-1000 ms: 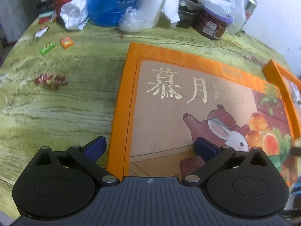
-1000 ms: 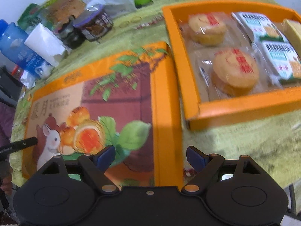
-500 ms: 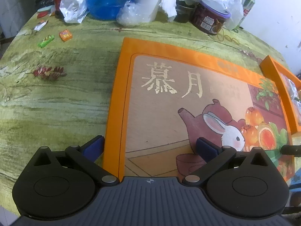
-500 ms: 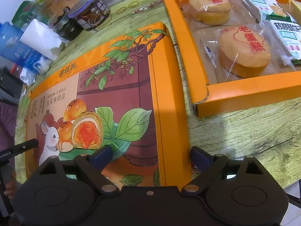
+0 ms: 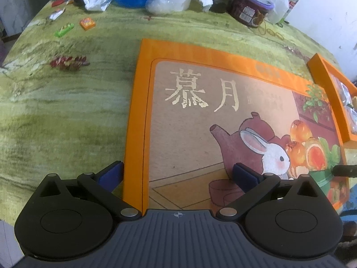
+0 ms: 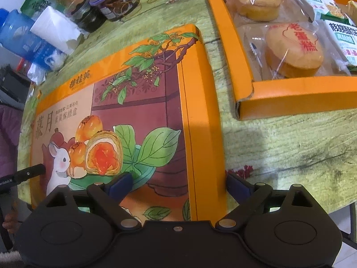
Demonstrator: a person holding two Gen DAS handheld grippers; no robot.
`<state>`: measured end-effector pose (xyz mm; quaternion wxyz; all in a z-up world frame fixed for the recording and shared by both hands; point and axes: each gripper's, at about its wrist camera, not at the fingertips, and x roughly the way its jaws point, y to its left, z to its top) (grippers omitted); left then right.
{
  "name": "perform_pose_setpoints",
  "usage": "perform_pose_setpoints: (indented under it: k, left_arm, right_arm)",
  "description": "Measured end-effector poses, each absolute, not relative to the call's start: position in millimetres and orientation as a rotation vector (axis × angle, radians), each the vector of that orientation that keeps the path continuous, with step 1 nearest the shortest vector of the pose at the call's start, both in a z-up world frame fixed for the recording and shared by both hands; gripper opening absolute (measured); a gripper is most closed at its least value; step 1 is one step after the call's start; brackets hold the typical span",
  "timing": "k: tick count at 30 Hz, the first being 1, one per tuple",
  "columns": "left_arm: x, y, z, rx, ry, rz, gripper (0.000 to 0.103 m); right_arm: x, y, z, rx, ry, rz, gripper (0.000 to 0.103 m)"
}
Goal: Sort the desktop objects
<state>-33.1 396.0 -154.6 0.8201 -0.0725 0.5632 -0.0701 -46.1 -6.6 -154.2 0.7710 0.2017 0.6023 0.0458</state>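
Left wrist view: the left gripper (image 5: pixel 178 174) has its jaws spread wide and straddles the left border of the orange box lid (image 5: pixel 223 116). Whether the blue pads touch the lid cannot be told. The lid lies flat on the green tablecloth (image 5: pixel 67 111) and fills the centre and right of the frame. At the upper left lie a green candy wrapper (image 5: pixel 64 29) and an orange candy wrapper (image 5: pixel 87 23), well apart from the lid; only this view shows them. A dark jar with a purple lid (image 5: pixel 252 11) stands at the upper right, with rubber bands (image 5: pixel 271 31) just beside it. The open orange tray (image 5: pixel 330 93) appears only as an edge at the right.

Right wrist view: the right gripper (image 6: pixel 178 185) likewise has its jaws wide apart and clamps nothing; they straddle the lid's right border near the bottom centre. Only this view shows the tray's contents at the upper right: two wrapped round cakes (image 6: pixel 294 51) and green-and-white snack packets (image 6: pixel 341 38). The tray sits near the lid with bare cloth between them. A blue bottle (image 6: pixel 24 38) lies at the upper left. At the lower left, a black rod (image 6: pixel 24 174) overlaps the lid's edge.
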Motion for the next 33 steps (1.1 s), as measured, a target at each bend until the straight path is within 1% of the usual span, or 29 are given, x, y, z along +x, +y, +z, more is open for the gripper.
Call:
perform_pose_setpoints:
  k: [6, 14, 17, 20, 33]
  left_arm:
    - [-33, 401, -151, -0.171, 1.185, -0.151, 0.103]
    - [-14, 385, -150, -0.077, 1.191, -0.118, 0.103]
    - [-11, 383, -151, -0.081, 1.195, -0.112, 0.103]
    - [-11, 382, -151, -0.079, 1.196, -0.103, 0.103]
    - [-23, 380, -149, -0.080, 1.211, -0.085, 0.103]
  right_arm:
    - [-45, -9, -153, 0.440, 1.300, 0.104, 0.090]
    - [-29, -15, -157, 0.422, 1.273, 0.086, 0.090]
    - [-27, -14, -158, 0.426, 1.268, 0.099, 0.090]
    - [-27, -12, -157, 0.418, 1.267, 0.108, 0.092]
    - [-37, -8, -151, 0.394, 1.276, 0.110, 0.092]
